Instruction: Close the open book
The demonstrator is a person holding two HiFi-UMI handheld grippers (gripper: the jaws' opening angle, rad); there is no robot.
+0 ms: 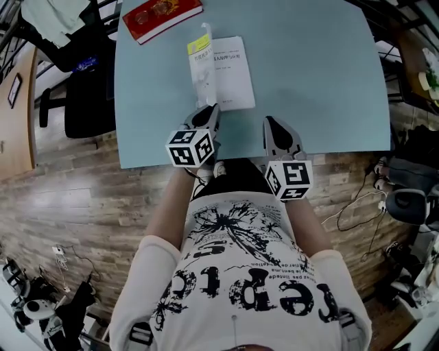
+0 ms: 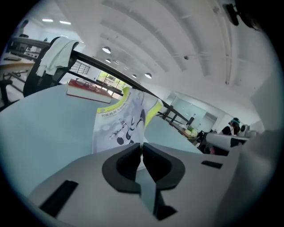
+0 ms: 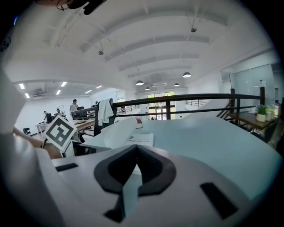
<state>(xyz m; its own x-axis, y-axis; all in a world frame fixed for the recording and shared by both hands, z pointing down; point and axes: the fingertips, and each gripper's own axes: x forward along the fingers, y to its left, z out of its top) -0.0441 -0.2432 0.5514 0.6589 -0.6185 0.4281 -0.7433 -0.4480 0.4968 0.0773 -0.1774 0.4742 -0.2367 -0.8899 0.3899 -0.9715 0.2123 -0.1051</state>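
The open book [image 1: 232, 72] lies on the light blue table [image 1: 322, 82] just ahead of me, white pages facing up. Its left cover [image 1: 200, 60], with a yellow label, stands lifted and curled above the spine. My left gripper [image 1: 212, 110] is at the book's near left corner, shut on the lower edge of that cover [image 2: 122, 124]. In the left gripper view the sheet rises straight from the closed fingertips [image 2: 142, 145]. My right gripper [image 1: 271, 123] hovers over the table's near edge, right of the book. It is shut with nothing in it [image 3: 136, 147]. The book [image 3: 137, 139] lies ahead of it.
A closed red book [image 1: 161, 17] lies at the table's far left corner, also in the left gripper view [image 2: 88, 90]. A black chair draped with a light garment [image 1: 72, 31] stands left of the table. Cables and gear lie on the wooden floor at right [image 1: 398, 199].
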